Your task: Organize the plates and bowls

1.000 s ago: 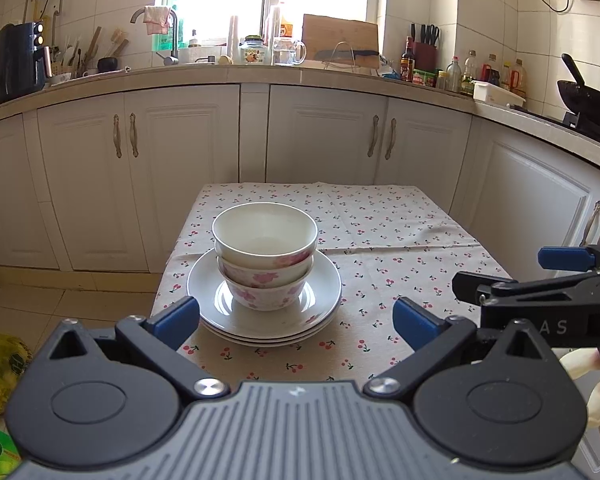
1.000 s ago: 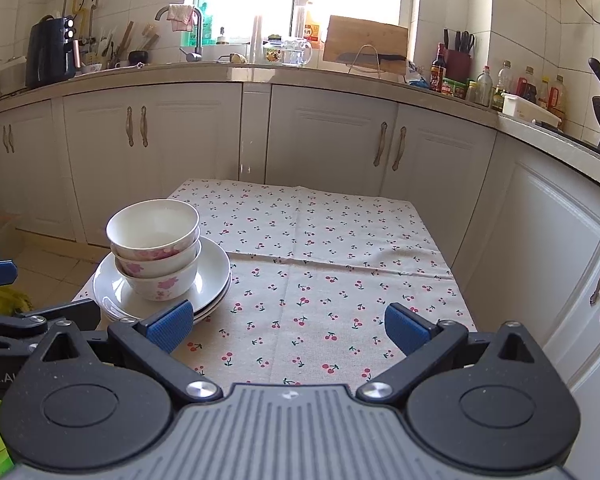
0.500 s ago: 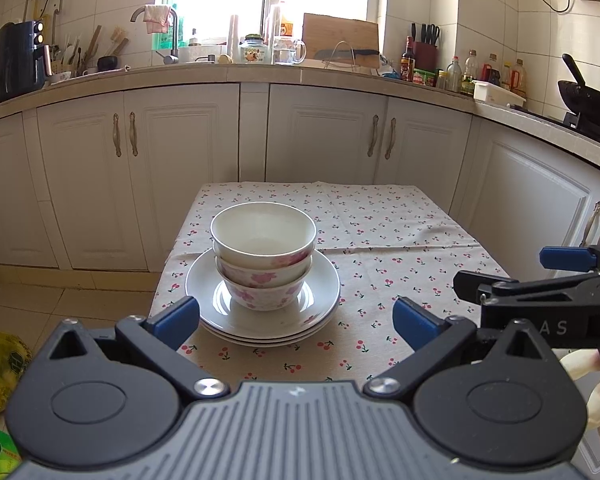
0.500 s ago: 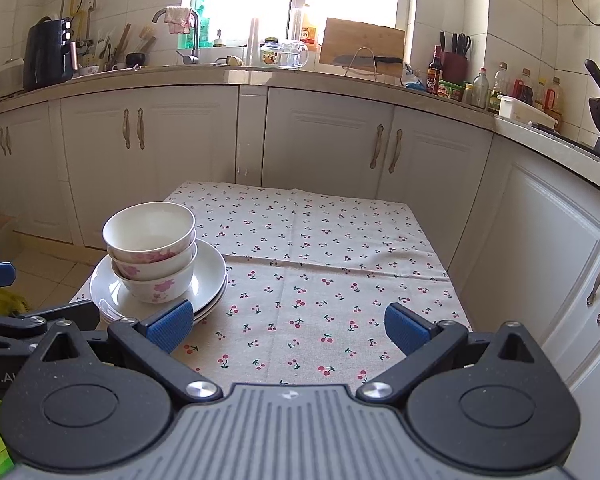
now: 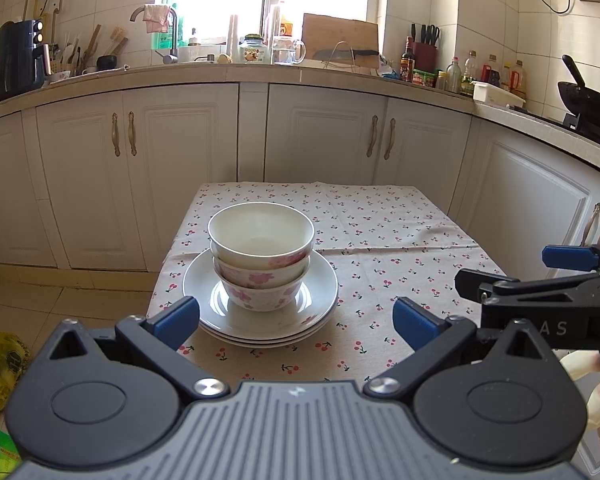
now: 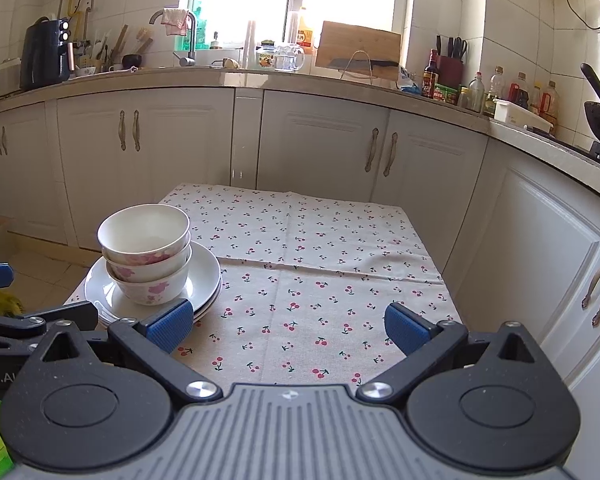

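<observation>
Little has moved since a second ago: the stack sits where it did on the table, and the right wrist view has only drifted so that the crockery shows slightly further right and higher in it. The bowls (image 5: 261, 256), three nested with the plain white one on top and the pink-flowered ones below, stand upright in the middle of the plates (image 5: 260, 300), themselves piled flat, about three deep. That pile rests on the cherry-print tablecloth (image 5: 380, 264), toward the near left part of the table. By the look of it the gathering is done; nothing else lies loose on the cloth, so what remains, if anything, is carrying the stack off. The left gripper (image 5: 296, 318) hangs just short of the plates, jaws spread and empty. The right gripper (image 6: 288, 326) hovers over bare cloth to the right of the stack, also spread and holding nothing.
</observation>
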`<state>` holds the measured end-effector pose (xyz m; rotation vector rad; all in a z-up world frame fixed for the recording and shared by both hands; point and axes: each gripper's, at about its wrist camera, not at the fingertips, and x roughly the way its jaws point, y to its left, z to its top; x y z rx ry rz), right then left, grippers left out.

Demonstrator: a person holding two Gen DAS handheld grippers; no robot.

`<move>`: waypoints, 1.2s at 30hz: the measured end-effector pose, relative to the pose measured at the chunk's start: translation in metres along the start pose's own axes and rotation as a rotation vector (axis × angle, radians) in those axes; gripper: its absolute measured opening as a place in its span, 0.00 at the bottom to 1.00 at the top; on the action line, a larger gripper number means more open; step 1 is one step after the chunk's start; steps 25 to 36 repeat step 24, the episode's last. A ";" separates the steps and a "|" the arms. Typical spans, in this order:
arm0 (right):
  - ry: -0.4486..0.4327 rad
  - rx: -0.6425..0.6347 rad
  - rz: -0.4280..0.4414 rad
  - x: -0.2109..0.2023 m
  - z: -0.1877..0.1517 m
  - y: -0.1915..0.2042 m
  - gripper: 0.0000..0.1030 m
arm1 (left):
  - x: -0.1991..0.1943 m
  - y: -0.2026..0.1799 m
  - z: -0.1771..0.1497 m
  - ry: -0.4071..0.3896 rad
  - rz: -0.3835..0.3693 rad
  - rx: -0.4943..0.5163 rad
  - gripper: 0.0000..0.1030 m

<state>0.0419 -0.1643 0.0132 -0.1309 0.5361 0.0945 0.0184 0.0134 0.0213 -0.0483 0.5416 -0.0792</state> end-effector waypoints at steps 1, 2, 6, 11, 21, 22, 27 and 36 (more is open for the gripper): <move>-0.001 0.000 -0.001 0.000 0.000 0.001 1.00 | 0.000 0.000 0.000 -0.001 0.000 0.001 0.99; -0.002 0.000 -0.002 0.000 0.000 0.001 1.00 | 0.000 0.000 0.000 -0.001 0.000 0.001 0.99; -0.006 -0.001 -0.004 -0.001 0.000 0.001 1.00 | 0.000 0.001 0.000 -0.002 -0.001 0.001 0.99; -0.007 -0.005 -0.006 -0.001 0.000 0.001 1.00 | 0.000 0.000 0.000 -0.004 -0.001 0.004 0.99; -0.011 -0.007 -0.015 -0.001 0.000 0.000 1.00 | 0.000 -0.001 0.000 -0.005 -0.001 0.005 0.99; -0.012 -0.007 -0.015 -0.001 0.000 0.000 1.00 | 0.000 -0.001 0.000 -0.005 -0.002 0.005 0.99; -0.011 -0.008 -0.015 -0.001 0.000 0.000 1.00 | 0.000 -0.001 0.000 -0.004 -0.001 0.004 0.99; -0.011 -0.008 -0.015 -0.001 0.000 0.000 1.00 | 0.000 -0.001 0.000 -0.004 -0.001 0.004 0.99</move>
